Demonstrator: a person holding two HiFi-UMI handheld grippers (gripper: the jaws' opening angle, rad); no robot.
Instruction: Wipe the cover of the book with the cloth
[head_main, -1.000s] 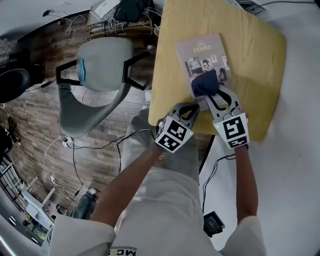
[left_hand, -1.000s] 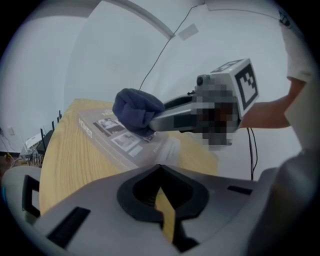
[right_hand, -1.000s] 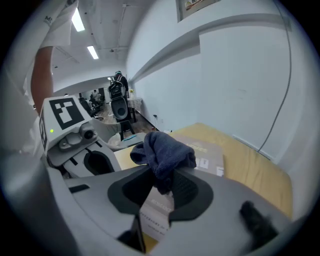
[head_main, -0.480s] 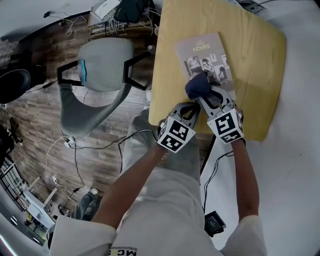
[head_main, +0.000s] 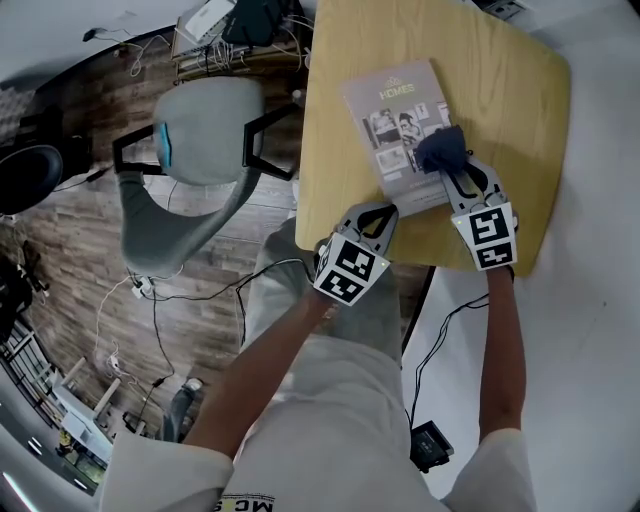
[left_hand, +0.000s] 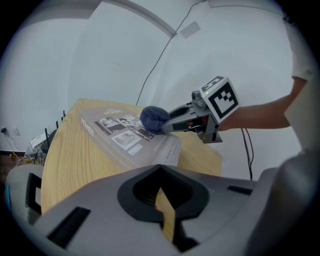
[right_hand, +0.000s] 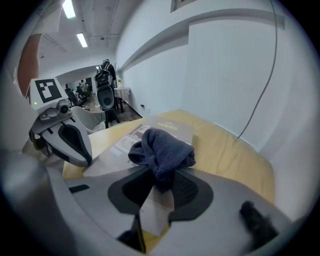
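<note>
Cloth (head_main: 441, 150) pinched in the right gripper (head_main: 455, 172) has swept across the book (head_main: 393, 110) from near-left corner to right edge, so wiping is under way. Left gripper (head_main: 374, 212), jaws pressed together and empty, idles at the table (head_main: 505, 90) edge.

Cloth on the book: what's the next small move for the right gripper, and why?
Probably drag the cloth left across the cover, pressing down. The right gripper is shut on it at the right edge of the book, and most of the cover lies bare to the cloth's left and beyond it.
</note>
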